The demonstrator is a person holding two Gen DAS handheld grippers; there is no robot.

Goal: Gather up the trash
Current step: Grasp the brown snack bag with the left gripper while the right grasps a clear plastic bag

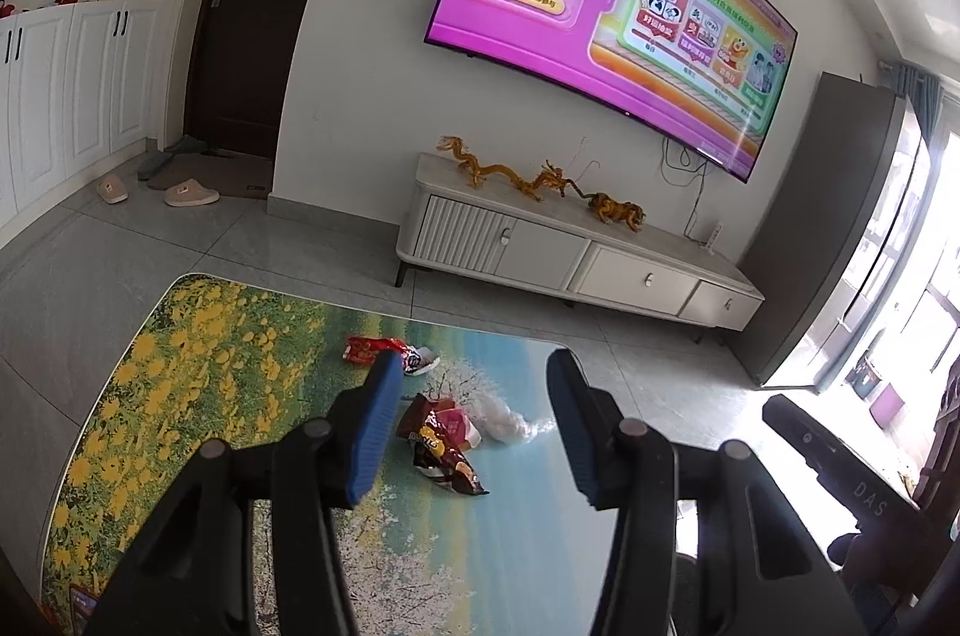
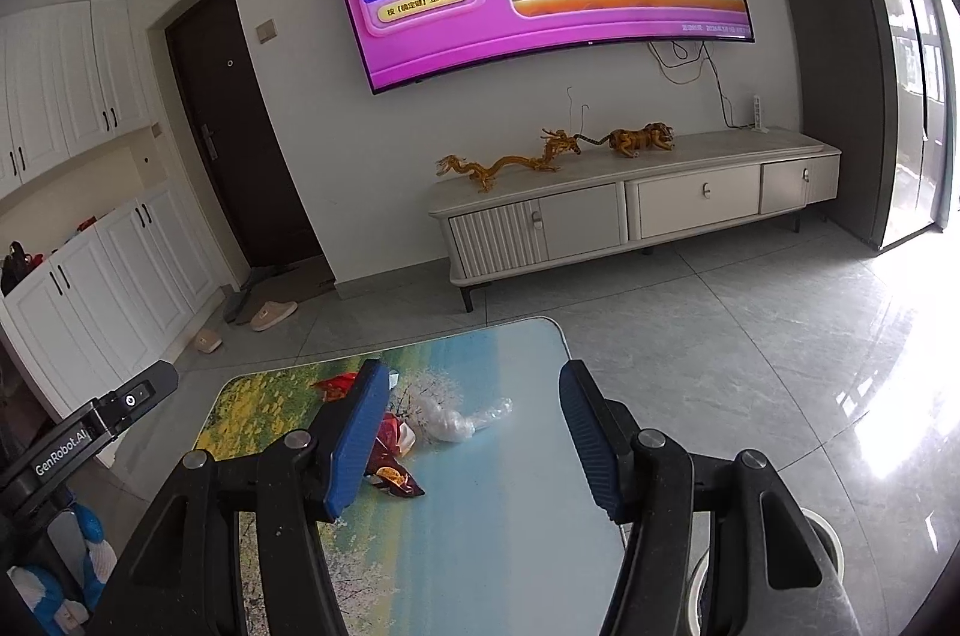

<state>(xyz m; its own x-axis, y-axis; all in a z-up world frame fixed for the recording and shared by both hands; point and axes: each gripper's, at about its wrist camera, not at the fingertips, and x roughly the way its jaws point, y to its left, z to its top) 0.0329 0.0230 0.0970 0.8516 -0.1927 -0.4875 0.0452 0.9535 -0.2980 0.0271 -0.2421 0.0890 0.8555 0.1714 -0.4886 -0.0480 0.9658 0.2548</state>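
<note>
Trash lies on a low table [image 1: 198, 396] with a flower-landscape top. A brown snack bag [image 1: 441, 450] lies in the middle, a crumpled clear plastic wrapper [image 1: 510, 420] just to its right, and a red wrapper [image 1: 369, 349] farther back. My left gripper [image 1: 474, 366] is open and empty above the near side of the trash. In the right wrist view the same table [image 2: 510, 504] carries the brown bag [image 2: 393, 477], the clear plastic [image 2: 453, 420] and the red wrapper [image 2: 336, 387]. My right gripper [image 2: 474, 375] is open and empty, held above the table.
A white TV cabinet [image 1: 570, 264] with golden dragon and tiger figures [image 1: 510, 177] stands against the far wall under a lit TV [image 1: 606, 0]. Slippers [image 1: 191, 193] lie by the dark door. A round bin rim [image 2: 822, 534] shows at the lower right. Grey tiled floor surrounds the table.
</note>
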